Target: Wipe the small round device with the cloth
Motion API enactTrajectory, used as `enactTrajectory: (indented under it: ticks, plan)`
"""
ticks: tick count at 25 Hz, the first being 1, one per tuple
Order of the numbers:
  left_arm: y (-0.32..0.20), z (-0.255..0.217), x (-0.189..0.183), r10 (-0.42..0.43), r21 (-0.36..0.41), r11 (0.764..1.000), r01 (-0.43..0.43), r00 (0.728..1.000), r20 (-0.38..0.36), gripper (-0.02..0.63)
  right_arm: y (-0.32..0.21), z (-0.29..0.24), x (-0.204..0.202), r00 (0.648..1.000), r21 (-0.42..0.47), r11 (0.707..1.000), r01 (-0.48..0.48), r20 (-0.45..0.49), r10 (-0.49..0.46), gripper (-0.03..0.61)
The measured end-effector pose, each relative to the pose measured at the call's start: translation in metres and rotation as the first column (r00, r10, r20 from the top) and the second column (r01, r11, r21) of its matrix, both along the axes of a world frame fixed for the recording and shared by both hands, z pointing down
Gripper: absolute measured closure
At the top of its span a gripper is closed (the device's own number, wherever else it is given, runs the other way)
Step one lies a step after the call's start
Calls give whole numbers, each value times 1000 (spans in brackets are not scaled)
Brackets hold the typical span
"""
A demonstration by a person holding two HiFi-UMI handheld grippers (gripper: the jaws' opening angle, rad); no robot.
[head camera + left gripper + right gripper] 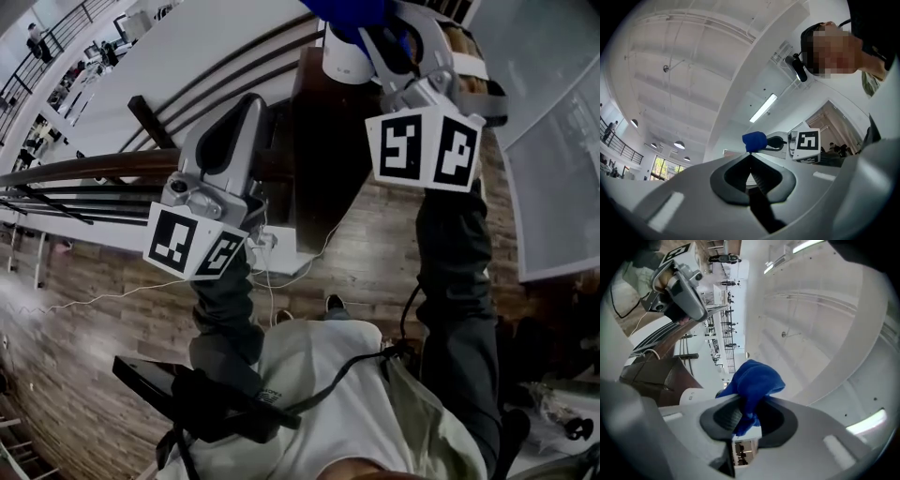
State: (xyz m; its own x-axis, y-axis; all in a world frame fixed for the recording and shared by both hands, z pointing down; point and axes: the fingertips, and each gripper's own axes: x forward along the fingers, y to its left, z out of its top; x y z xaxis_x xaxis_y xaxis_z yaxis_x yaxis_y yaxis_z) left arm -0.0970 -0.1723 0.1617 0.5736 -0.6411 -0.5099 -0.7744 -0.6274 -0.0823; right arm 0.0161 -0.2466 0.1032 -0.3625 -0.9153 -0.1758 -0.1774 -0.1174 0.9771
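Currently: right gripper jaws clamp the cloth, bunched close by the white device on the desk. Left gripper jaws pressed together, empty. Step: approach, contact unclear. Next: press cloth onto device, rub.

From the head we look steeply down, close over the left tongs and right tongs, onto the dark desk and wood floor. Our left gripper view tilts up at the ceiling and meets the right tongs. Our right gripper view faces the left tongs. The blue cloth shows in all 3 views, the desk in 2.
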Motion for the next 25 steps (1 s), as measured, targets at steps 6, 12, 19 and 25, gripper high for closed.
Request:
enactTrajectory:
  ticks: [6, 12, 19, 25]
  plan:
    - [3, -4, -4, 3, 5, 1000, -3, 1000, 13, 609, 13, 62, -25, 994, -110, 993, 40, -95, -51, 491]
    - [10, -11, 9, 4, 11, 1000, -4, 1000, 15, 609, 25, 73, -6, 986, -181, 983, 38, -154, -66, 491]
    - [6, 10, -20, 3, -6, 1000, -3, 1000, -19, 609, 5, -9, -5, 987, -49, 997, -60, -151, 52, 491]
    - [9, 7, -28, -7, 11, 1000, 8, 999, -31, 609, -12, 10, -46, 976, -95, 995, -23, -216, 2, 491]
